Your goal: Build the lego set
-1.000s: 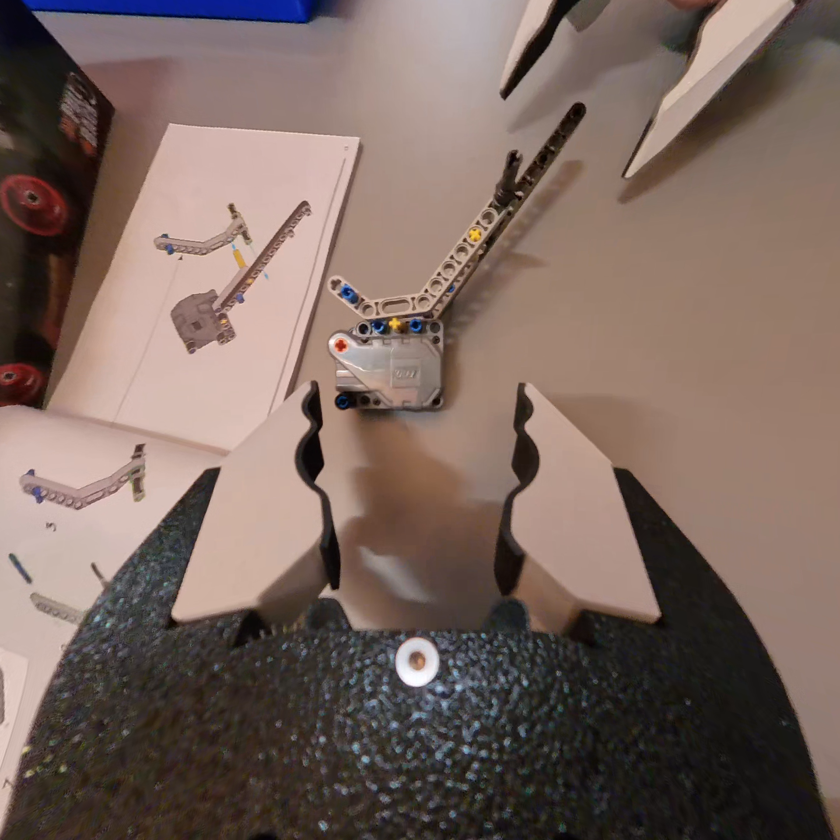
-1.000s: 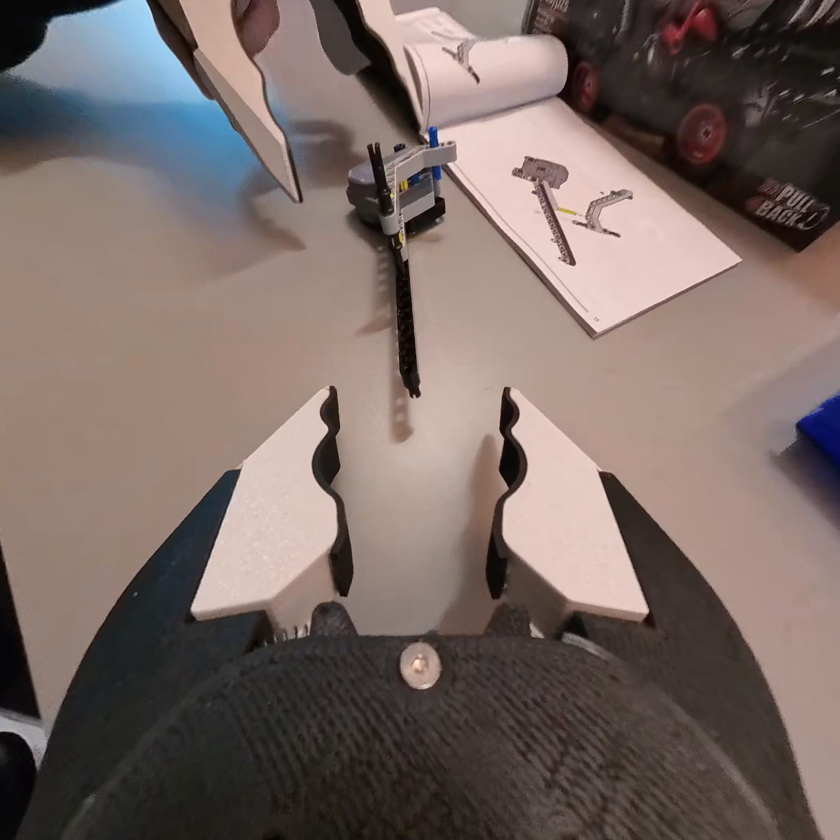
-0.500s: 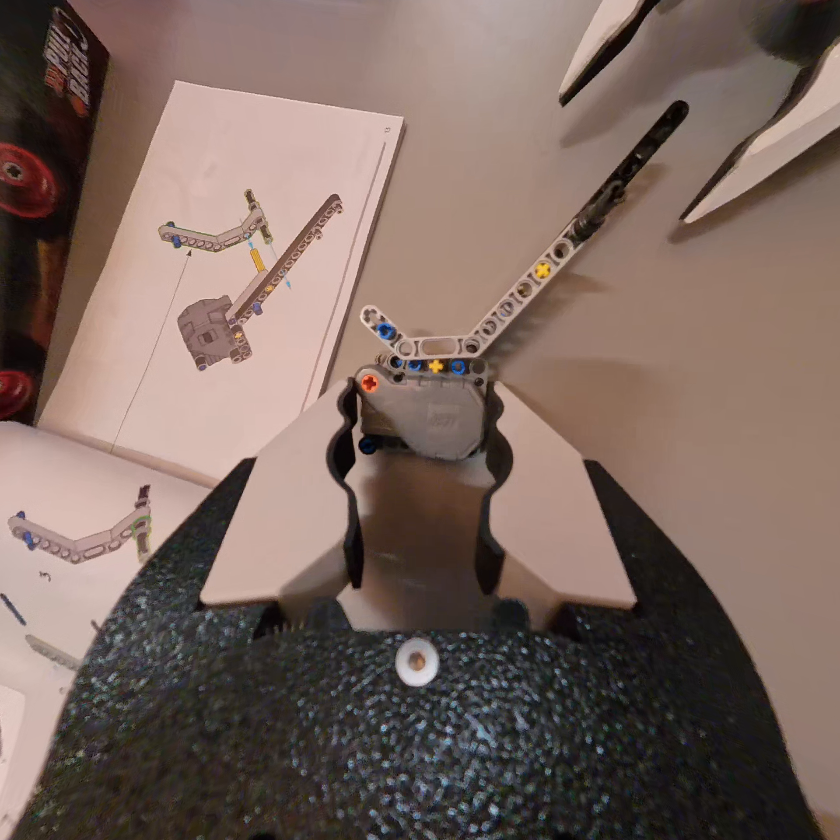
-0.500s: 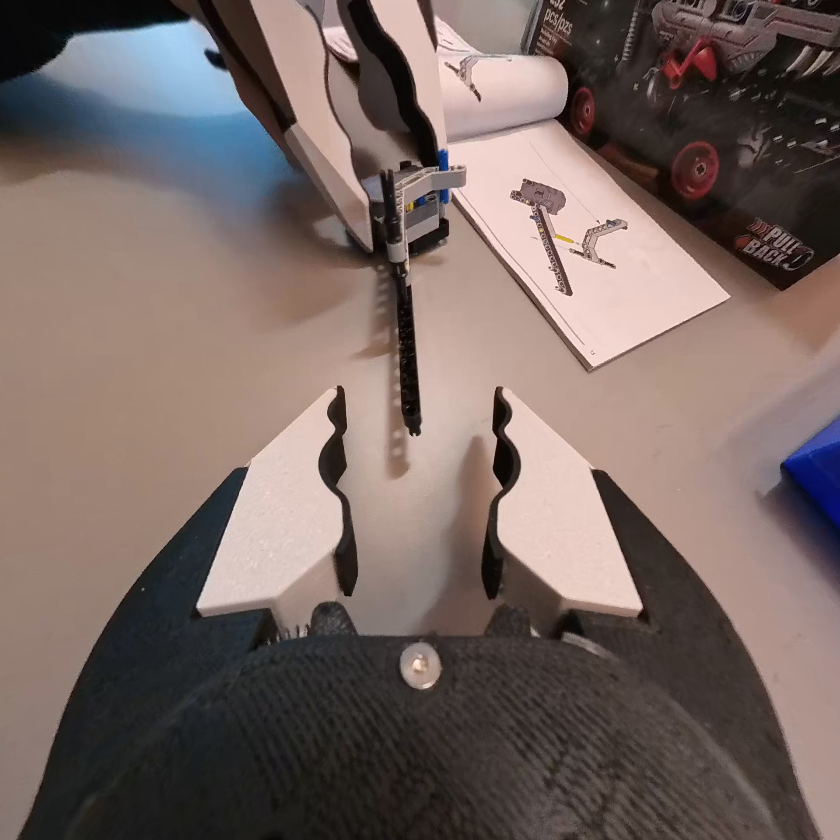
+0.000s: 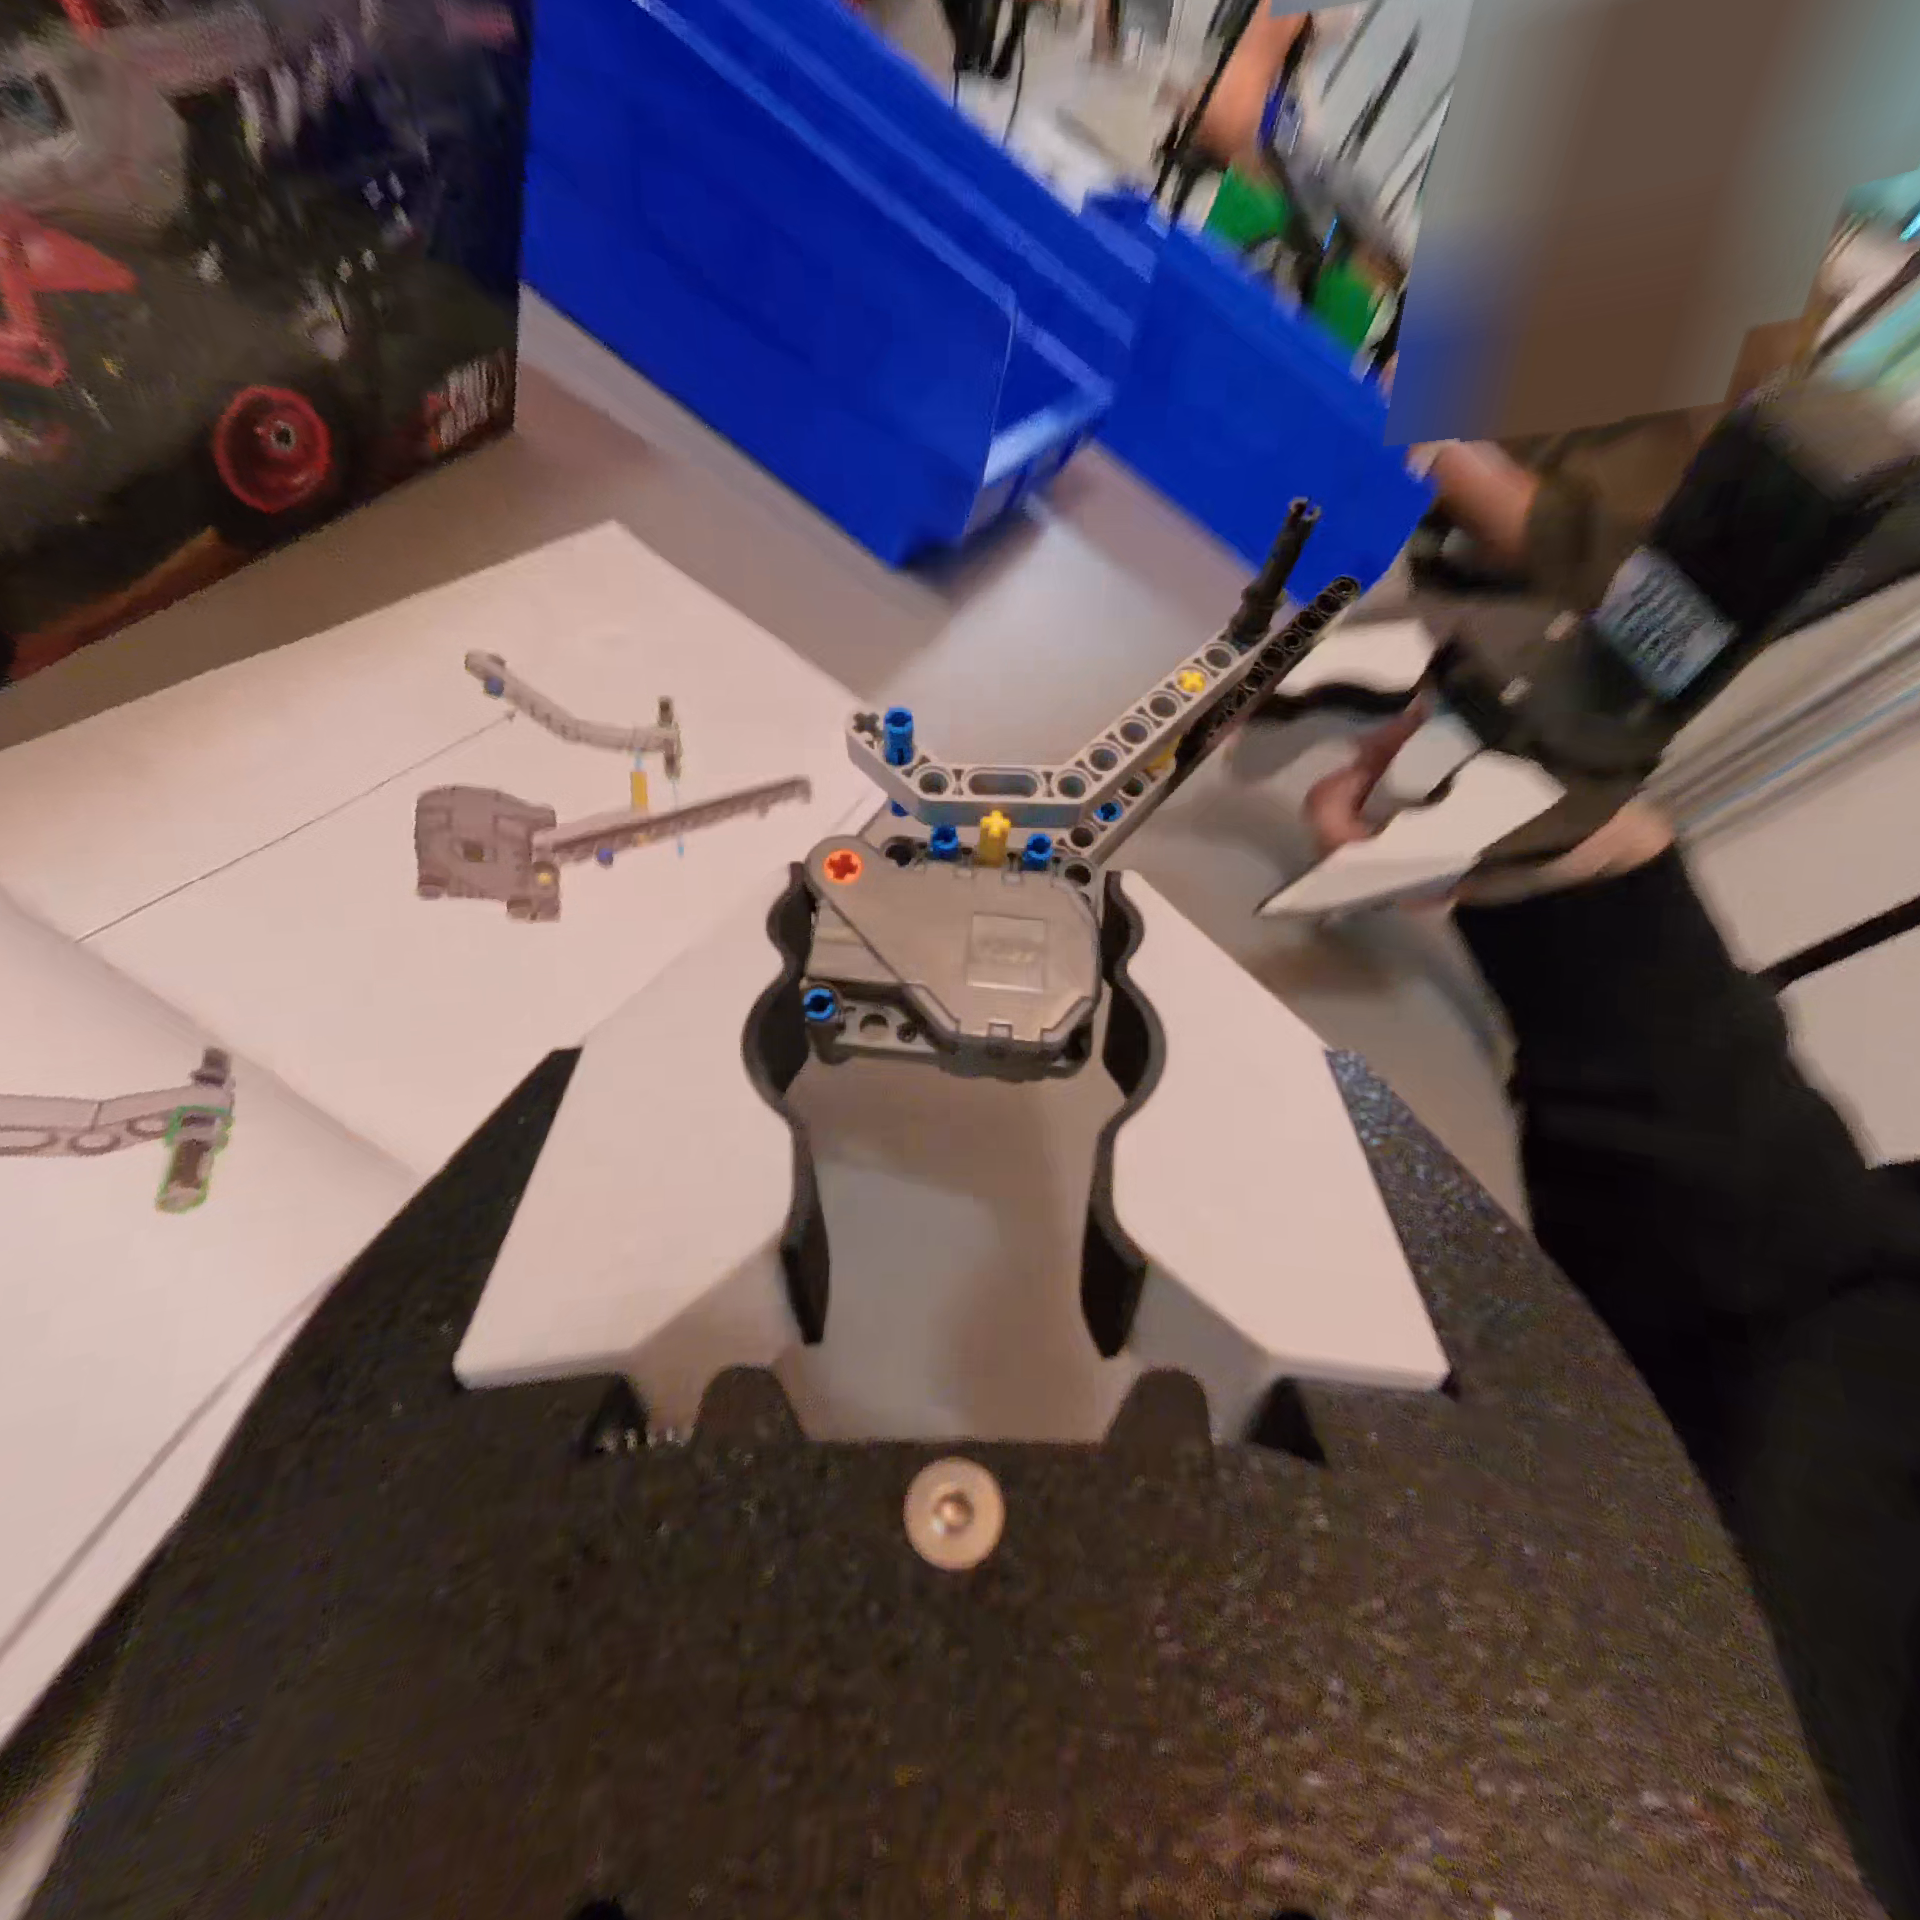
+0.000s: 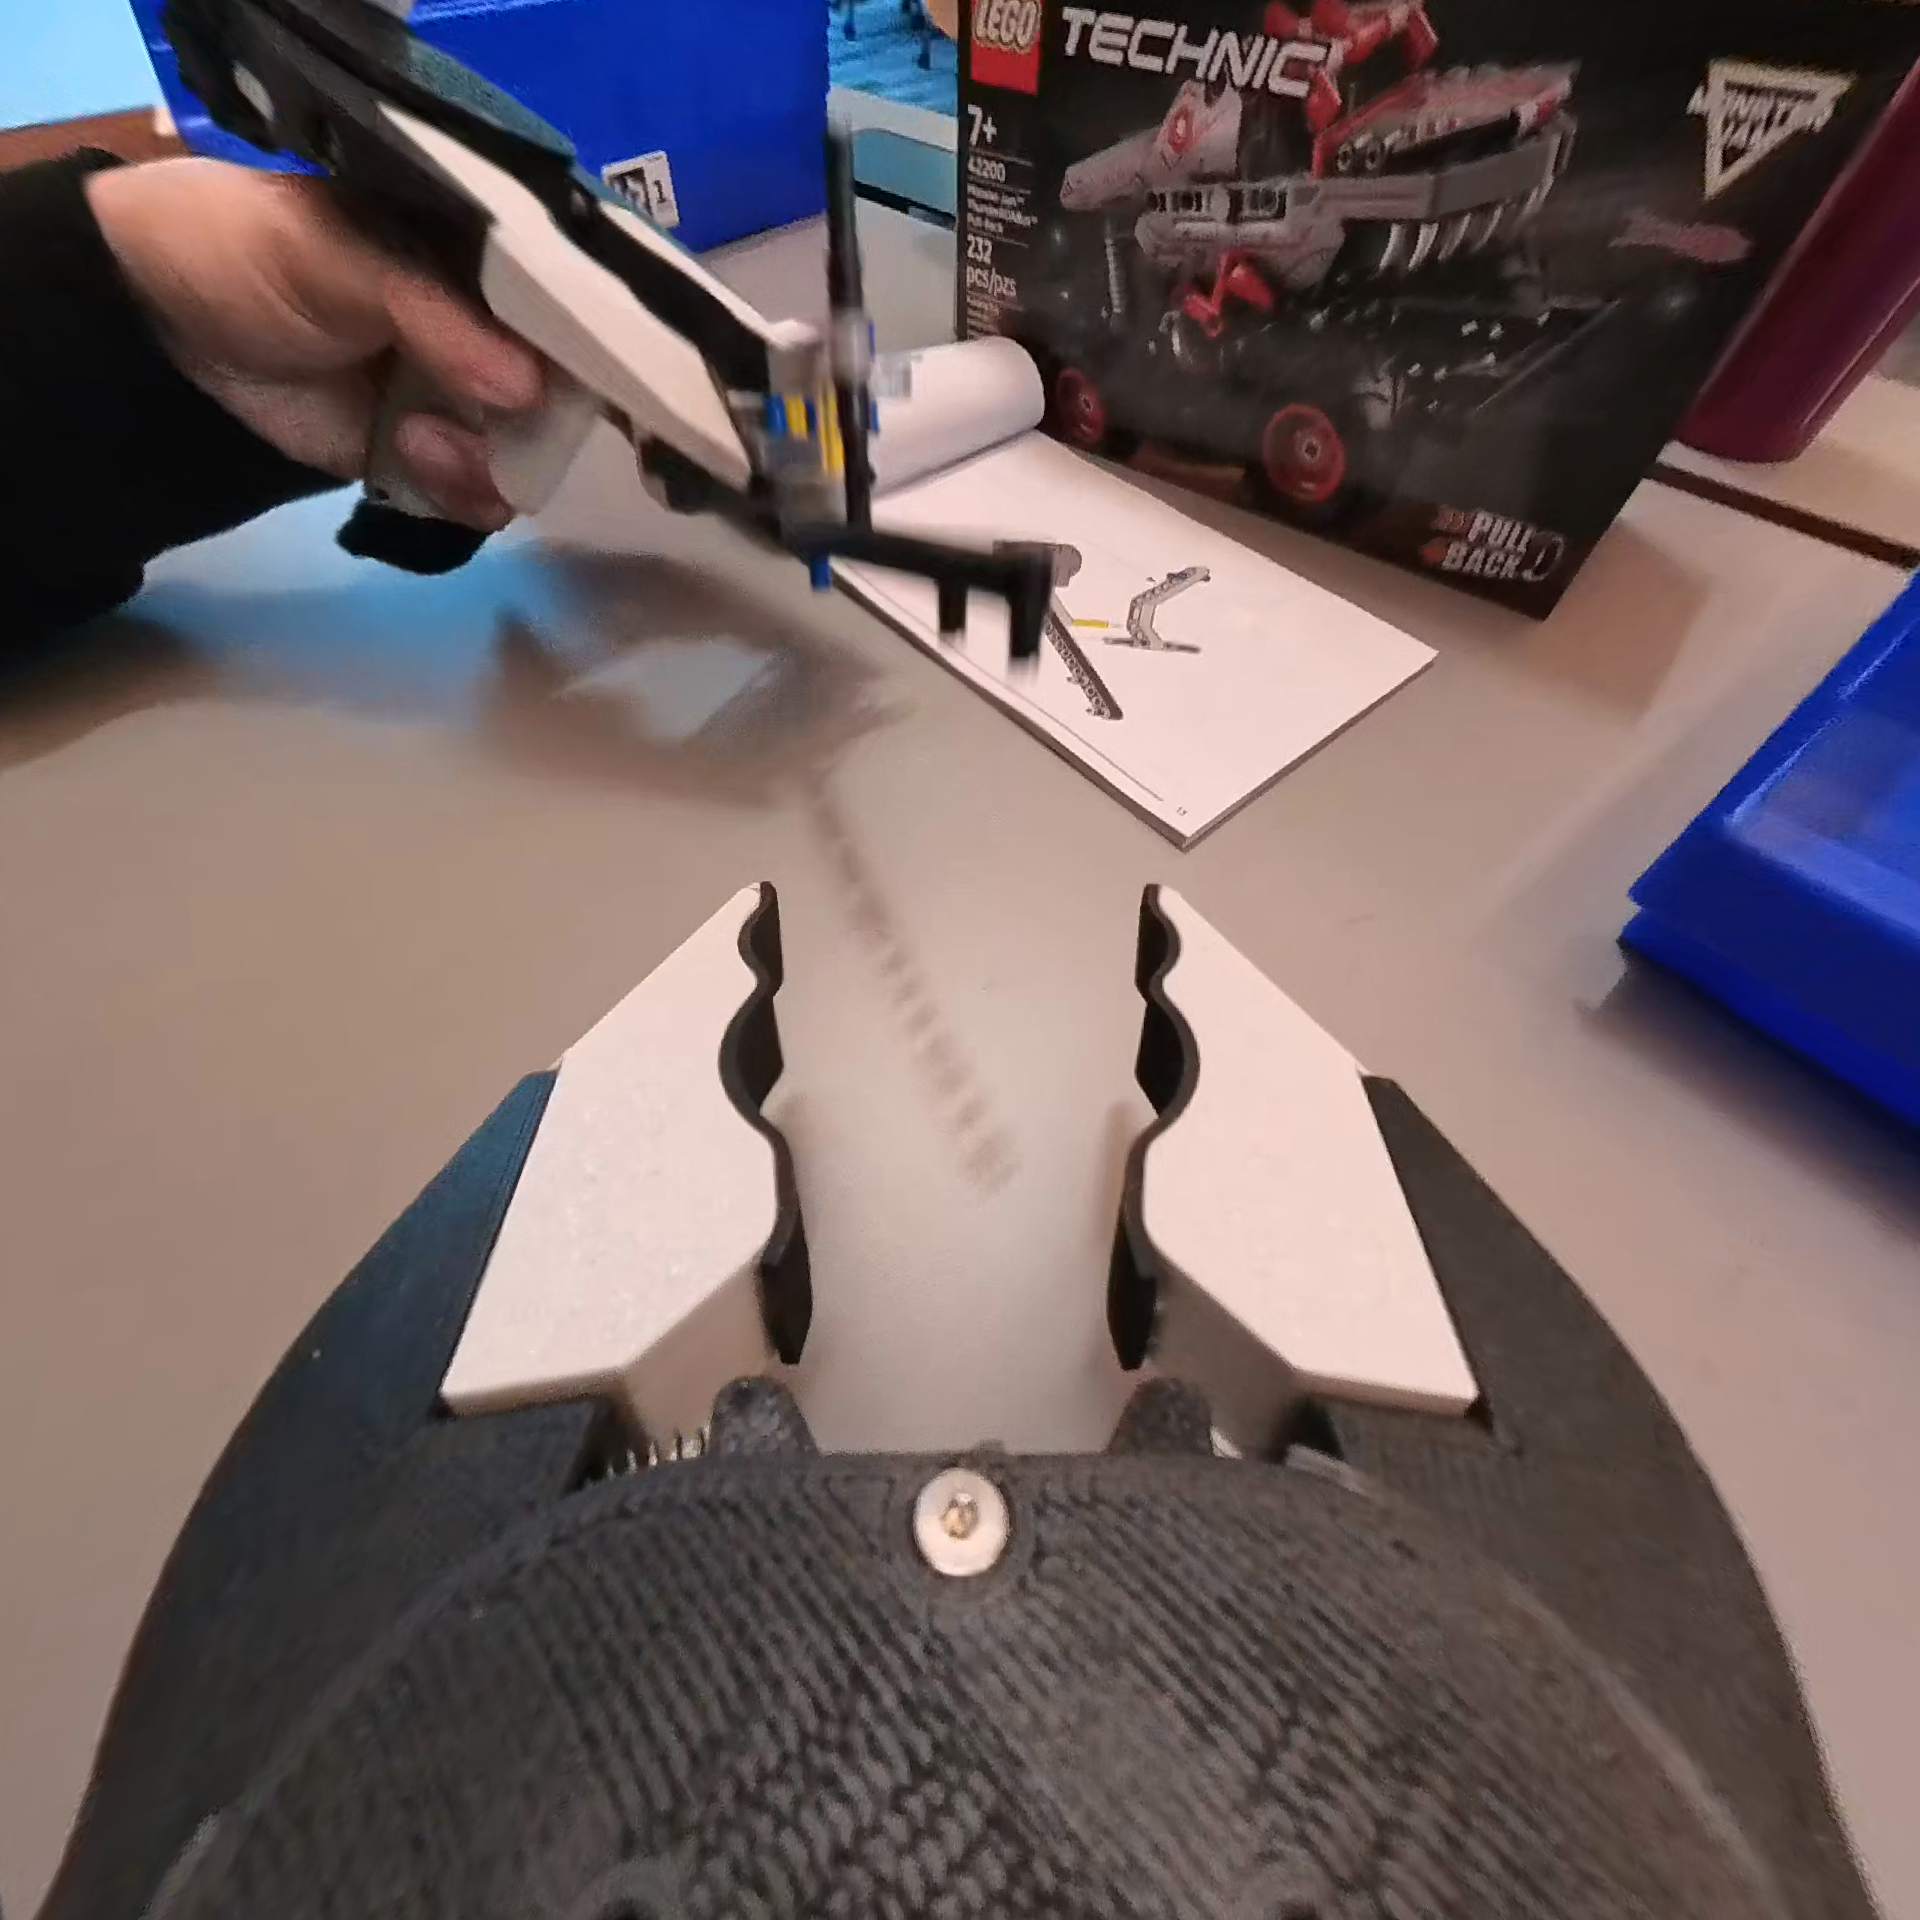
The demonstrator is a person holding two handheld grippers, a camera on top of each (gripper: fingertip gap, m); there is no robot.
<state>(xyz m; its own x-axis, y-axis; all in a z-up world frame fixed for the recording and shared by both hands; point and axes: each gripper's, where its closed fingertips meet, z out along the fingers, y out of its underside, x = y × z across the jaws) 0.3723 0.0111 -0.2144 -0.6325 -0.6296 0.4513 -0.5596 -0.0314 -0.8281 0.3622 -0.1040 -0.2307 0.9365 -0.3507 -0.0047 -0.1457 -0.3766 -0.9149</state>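
My left gripper (image 5: 951, 914) is shut on the grey motor block (image 5: 951, 961) of the lego assembly and holds it up off the table, tilted. A light grey bent beam (image 5: 1049, 758) and a long black beam (image 5: 1247, 675) stick up and to the right from the block. In the right wrist view the same assembly (image 6: 821, 436) hangs blurred in the left gripper (image 6: 623, 312), held by a hand, above the table at upper left. My right gripper (image 6: 956, 914) is open and empty over the bare grey table (image 6: 312, 935), well short of the assembly.
An open instruction booklet (image 5: 364, 831) lies under and left of the assembly; it also shows in the right wrist view (image 6: 1195, 675). The dark lego box (image 6: 1403, 260) stands behind it. Blue bins (image 5: 831, 260) stand at the back, and one (image 6: 1808, 862) at the right edge.
My left gripper closed on the motor block, then lifted and tilted the assembly off the table. The right gripper stayed open and drew back a little.
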